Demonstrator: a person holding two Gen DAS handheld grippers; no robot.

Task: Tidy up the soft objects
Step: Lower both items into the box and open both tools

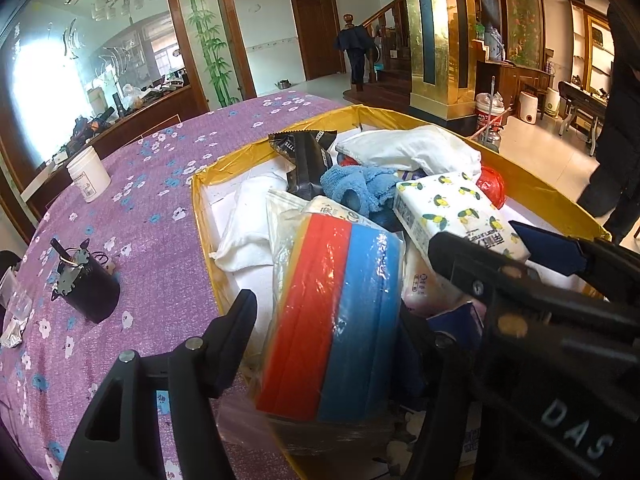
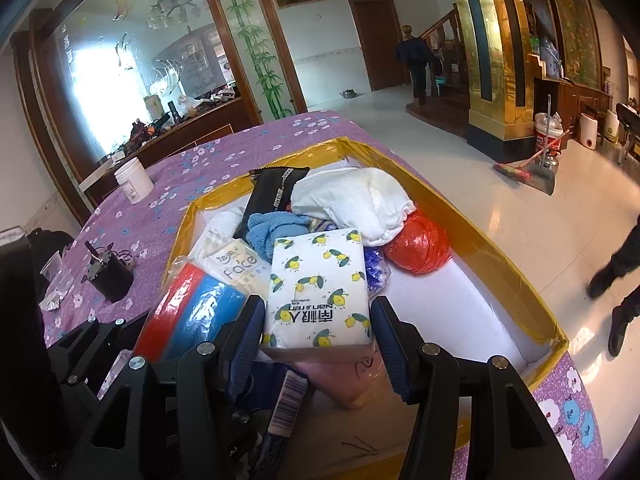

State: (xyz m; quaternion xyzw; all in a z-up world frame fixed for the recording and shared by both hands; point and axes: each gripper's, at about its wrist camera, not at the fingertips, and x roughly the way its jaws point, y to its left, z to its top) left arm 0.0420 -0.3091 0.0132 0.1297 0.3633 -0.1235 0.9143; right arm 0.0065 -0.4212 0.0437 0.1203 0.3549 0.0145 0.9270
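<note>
A yellow-rimmed box (image 1: 540, 194) (image 2: 484, 236) on the purple cloth holds a heap of soft things. A wrapped red-and-blue sponge pack (image 1: 340, 312) (image 2: 196, 312) stands on its near left side. My left gripper (image 1: 328, 312) straddles it, open, with a gap at the left finger (image 1: 236, 336). A lemon-print tissue pack (image 2: 320, 292) (image 1: 452, 204) lies on the heap between the fingers of my right gripper (image 2: 316, 312) (image 1: 476, 234), which is open, pads just off its sides. Behind lie a white cloth (image 2: 360, 200), a blue towel (image 2: 272, 228), a red bag (image 2: 420, 248) and a black packet (image 2: 272, 188).
On the purple flowered tablecloth (image 1: 160, 240), left of the box, stand a white jar (image 1: 88, 174) and a black cup (image 1: 90, 292). A person's legs (image 2: 620, 280) are on the tiled floor at the right. A broom (image 2: 520, 172) leans by the gold pillar.
</note>
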